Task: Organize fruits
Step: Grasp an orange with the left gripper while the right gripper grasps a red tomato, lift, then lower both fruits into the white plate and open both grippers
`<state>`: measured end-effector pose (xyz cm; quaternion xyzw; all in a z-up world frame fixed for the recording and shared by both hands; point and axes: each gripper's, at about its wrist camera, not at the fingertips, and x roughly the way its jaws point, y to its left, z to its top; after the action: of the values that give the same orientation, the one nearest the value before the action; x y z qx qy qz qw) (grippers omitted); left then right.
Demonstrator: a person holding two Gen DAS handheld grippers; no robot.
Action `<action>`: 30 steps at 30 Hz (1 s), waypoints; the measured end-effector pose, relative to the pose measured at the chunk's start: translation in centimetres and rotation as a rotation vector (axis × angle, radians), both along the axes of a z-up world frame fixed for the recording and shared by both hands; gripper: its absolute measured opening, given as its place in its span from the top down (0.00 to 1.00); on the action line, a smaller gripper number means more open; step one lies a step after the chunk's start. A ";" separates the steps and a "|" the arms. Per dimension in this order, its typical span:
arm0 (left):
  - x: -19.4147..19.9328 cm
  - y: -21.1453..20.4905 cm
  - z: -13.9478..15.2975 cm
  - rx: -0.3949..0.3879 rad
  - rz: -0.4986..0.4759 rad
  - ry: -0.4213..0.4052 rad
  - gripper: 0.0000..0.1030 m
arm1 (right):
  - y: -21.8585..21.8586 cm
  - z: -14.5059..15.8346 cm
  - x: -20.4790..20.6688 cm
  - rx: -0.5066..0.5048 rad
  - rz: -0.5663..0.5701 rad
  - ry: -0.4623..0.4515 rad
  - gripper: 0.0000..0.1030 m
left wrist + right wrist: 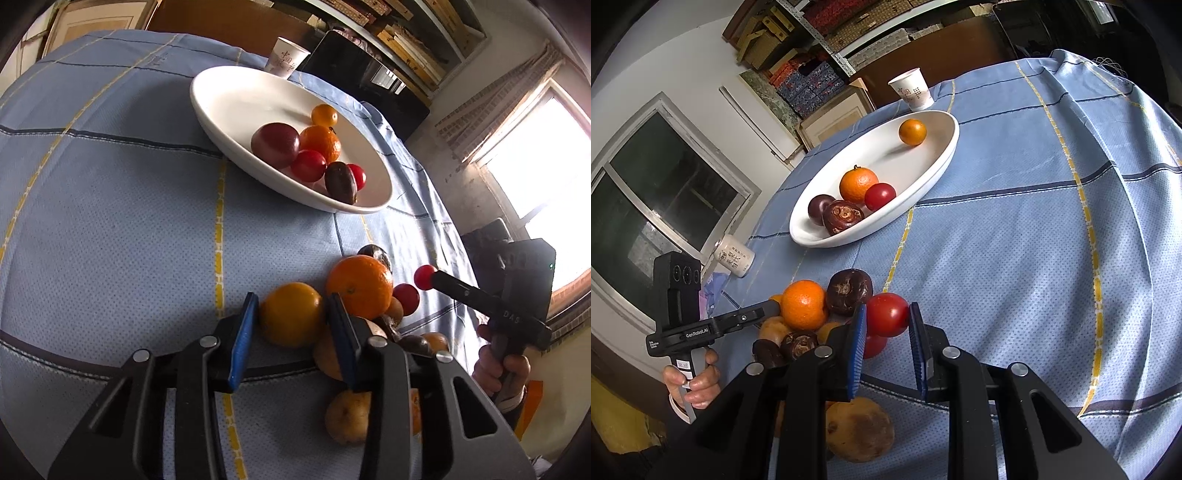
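Note:
A white oval dish (221, 110) (934, 166) on the blue checked cloth holds oranges, red tomatoes, a purple fruit and a dark brown one. A pile of loose fruit lies near me. My left gripper (291, 314) has its blue pads on either side of a yellow-orange fruit (291, 314), pads touching it. My right gripper (887, 315) is shut on a red tomato (887, 315), which shows lifted above the cloth in the left wrist view (424, 276). A large orange (360, 286) (804, 304) and dark brown fruits (849, 291) sit in the pile.
A paper cup (286, 59) (911, 90) stands behind the dish. A second cup (733, 256) lies beyond the table's left edge. Brownish round fruits (858, 430) (349, 417) lie under the grippers. Shelves and a window lie beyond the table.

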<state>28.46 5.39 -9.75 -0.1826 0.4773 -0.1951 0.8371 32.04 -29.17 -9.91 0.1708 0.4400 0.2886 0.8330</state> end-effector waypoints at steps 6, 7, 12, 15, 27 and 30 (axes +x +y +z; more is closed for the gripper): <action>-0.6 1.0 1.6 -0.009 0.054 -0.067 0.63 | 0.0 0.2 0.0 0.007 0.000 -0.017 0.77; -0.7 1.2 1.9 -0.016 0.061 -0.080 0.63 | 0.0 0.3 0.0 0.015 0.005 -0.024 0.77; 0.4 1.6 3.3 -0.024 0.099 -0.125 0.63 | 0.6 1.0 1.1 0.096 0.034 -0.037 0.77; 2.1 1.2 4.7 0.015 0.123 -0.159 0.63 | 1.5 1.7 2.6 0.127 0.040 -0.055 0.77; 5.7 -2.0 8.2 0.251 0.194 -0.340 0.22 | 5.2 4.1 7.3 0.071 0.027 -0.139 0.28; 3.5 -2.3 9.4 0.321 0.218 -0.424 0.11 | 4.6 5.0 5.9 0.059 0.030 -0.170 0.13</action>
<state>31.94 3.05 -0.33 -0.0531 0.2941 -0.0596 0.9525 37.95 -24.60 -4.93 0.1636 0.3616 0.3273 0.8575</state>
